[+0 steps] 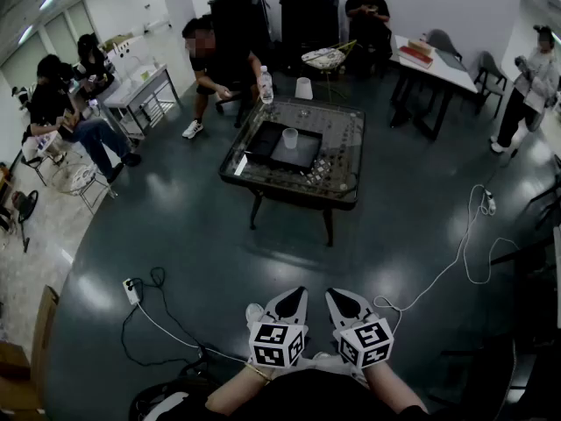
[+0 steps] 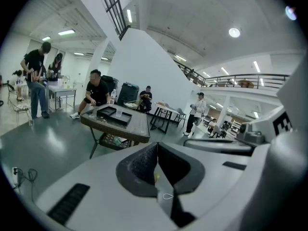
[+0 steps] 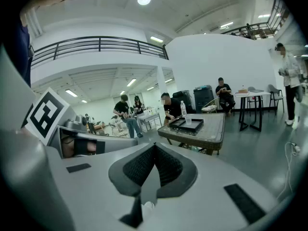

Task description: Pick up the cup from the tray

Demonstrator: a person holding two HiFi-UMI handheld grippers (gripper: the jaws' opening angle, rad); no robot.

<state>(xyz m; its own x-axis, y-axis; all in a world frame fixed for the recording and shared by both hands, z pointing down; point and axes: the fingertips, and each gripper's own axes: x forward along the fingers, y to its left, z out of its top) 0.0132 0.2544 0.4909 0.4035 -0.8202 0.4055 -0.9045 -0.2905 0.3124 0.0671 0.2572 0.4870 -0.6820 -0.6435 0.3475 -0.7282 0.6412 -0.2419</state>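
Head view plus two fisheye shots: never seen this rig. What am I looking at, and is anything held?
There is no robot arm here: a person holds a two-jaw gripper in each hand. The head view comes from a camera on their head, looking steeply down. The left gripper and right gripper sit at the bottom of it, each carrying a cube with square markers. The other two pictures come from cameras riding on the grippers, looking along the jaws. Both pairs of jaws are together, with nothing between them. Ahead, across open floor, stands a low table with a black tray on it. A clear cup stands on the tray, and a bottle stands at the table's far edge.
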